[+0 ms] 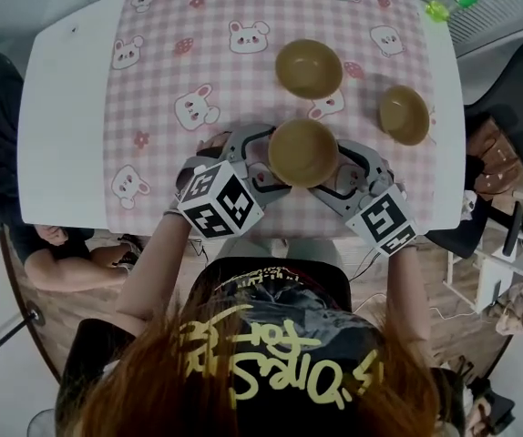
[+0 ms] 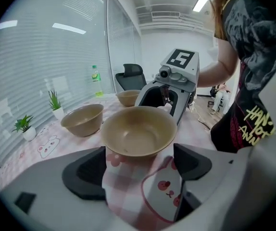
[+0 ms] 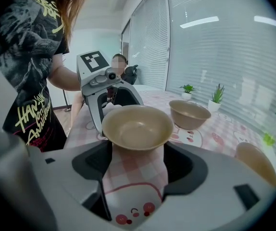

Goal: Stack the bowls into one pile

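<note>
**Task status.** No stacking is showing yet. The three bowls are standing apart from one another on the checked tablecloth [image 1: 152, 89]:
- The near bowl [image 1: 303, 151] is sitting by the front edge of the table.
- The far bowl [image 1: 308, 68] is sitting beyond it.
- The side bowl [image 1: 404, 114] is sitting off to the right.

Every nesting step is judged to be outstanding.

**Grippers.**
- The left gripper [image 1: 263, 160] is flanking the near bowl from the left, and the right gripper [image 1: 348, 173] is flanking it from the right.
- Both pairs of jaws are standing wide apart.
- In each gripper view, the near bowl is sitting just ahead of the pad tips, and only tablecloth is lying between the pads.
- Neither gripper is clamping anything.
- Whether any tip is touching the bowl's wall cannot be told.
</note>
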Motion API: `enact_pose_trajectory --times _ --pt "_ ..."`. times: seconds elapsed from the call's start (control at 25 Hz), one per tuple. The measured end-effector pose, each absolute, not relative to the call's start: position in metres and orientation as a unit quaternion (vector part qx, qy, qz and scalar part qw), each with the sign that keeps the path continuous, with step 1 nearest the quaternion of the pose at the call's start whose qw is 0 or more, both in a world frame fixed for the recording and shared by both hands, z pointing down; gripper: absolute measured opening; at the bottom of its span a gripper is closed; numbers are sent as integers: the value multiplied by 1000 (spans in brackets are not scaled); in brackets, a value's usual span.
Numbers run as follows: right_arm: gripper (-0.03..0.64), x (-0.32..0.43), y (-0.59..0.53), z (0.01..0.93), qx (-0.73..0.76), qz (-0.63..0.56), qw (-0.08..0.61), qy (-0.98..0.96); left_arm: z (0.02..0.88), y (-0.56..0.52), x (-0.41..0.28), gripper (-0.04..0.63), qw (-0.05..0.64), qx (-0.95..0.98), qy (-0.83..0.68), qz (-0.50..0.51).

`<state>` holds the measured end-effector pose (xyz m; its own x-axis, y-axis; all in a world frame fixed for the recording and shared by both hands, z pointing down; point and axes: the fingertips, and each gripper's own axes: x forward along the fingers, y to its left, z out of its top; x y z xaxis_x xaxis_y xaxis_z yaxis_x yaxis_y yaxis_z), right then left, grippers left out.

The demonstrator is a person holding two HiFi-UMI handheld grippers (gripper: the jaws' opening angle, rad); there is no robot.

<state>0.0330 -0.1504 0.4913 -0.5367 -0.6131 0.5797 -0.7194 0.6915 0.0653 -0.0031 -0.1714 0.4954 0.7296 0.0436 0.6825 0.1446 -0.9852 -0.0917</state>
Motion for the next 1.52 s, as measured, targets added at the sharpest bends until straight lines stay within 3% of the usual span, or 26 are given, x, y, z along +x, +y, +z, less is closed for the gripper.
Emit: enact_pose_trajectory --times 0.24,0.84,1.52 --pt "337 31 -151 490 386 95 283 -873 494 -172 0 373 62 -928 -45 -365" --pt "334 56 -145 451 389 72 258 -881 452 -166 27 370 86 -929 -23 -360" --pt "334 142 -131 392 408 37 258 -875 395 -154 113 370 110 -937 -18 -331"
